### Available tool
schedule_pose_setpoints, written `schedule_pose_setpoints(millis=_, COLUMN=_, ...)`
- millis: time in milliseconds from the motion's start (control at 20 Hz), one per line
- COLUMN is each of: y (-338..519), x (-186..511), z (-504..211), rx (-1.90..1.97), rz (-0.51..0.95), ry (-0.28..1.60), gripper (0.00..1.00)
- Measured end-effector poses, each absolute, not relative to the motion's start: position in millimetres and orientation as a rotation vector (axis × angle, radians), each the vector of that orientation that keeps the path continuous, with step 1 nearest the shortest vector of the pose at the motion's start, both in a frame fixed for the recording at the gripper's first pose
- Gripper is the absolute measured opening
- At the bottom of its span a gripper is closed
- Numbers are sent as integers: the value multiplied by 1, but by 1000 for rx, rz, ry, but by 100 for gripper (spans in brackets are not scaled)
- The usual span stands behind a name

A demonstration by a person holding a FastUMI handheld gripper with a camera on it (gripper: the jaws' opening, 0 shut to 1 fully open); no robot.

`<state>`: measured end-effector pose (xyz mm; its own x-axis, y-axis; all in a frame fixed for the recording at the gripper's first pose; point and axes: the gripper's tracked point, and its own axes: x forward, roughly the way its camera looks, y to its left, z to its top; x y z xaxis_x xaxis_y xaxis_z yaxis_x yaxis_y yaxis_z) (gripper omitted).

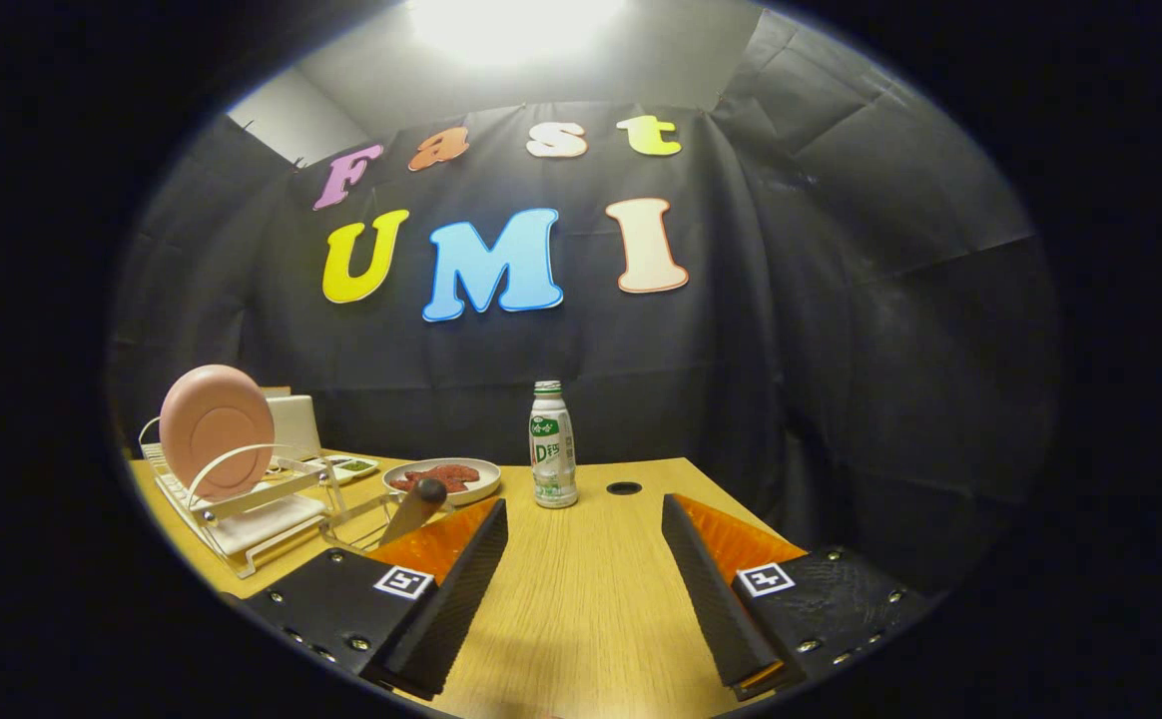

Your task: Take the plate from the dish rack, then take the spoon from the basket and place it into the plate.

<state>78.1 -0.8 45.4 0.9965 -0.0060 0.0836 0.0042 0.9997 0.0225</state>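
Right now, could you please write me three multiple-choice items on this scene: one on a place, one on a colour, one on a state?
1. Where does the pink plate stand?
A. upright in the dish rack
B. flat on the table
C. between the fingers

2. What colour is the bottle cap?
A. red
B. green
C. blue

3. How is the hand-held gripper?
A. shut on the bottle
B. shut on a spoon
C. open

Key: A, it stands on edge in the rack; B, the cap looks green; C, bare table lies between its fingers.

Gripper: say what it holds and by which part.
Nothing. The gripper is open with bare table between the jaws; the pink plate stands in the dish rack.
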Motion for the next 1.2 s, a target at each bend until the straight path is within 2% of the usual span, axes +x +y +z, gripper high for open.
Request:
schedule_pose_setpoints(millis=250, y=6, x=74, z=99, rx=-5, rz=-10, ry=-99, gripper=95)
schedule_pose_setpoints(millis=600, y=44, x=1, z=158, rx=-8, rz=29, ry=-72, gripper=95)
schedule_pose_setpoints(millis=950, y=152, x=-60, z=207, rx=27, rz=247, ry=-62, gripper=95)
schedule_pose_setpoints(millis=1200, y=237, x=-67, z=219, rx=71, rz=287, ry=-54, gripper=95)
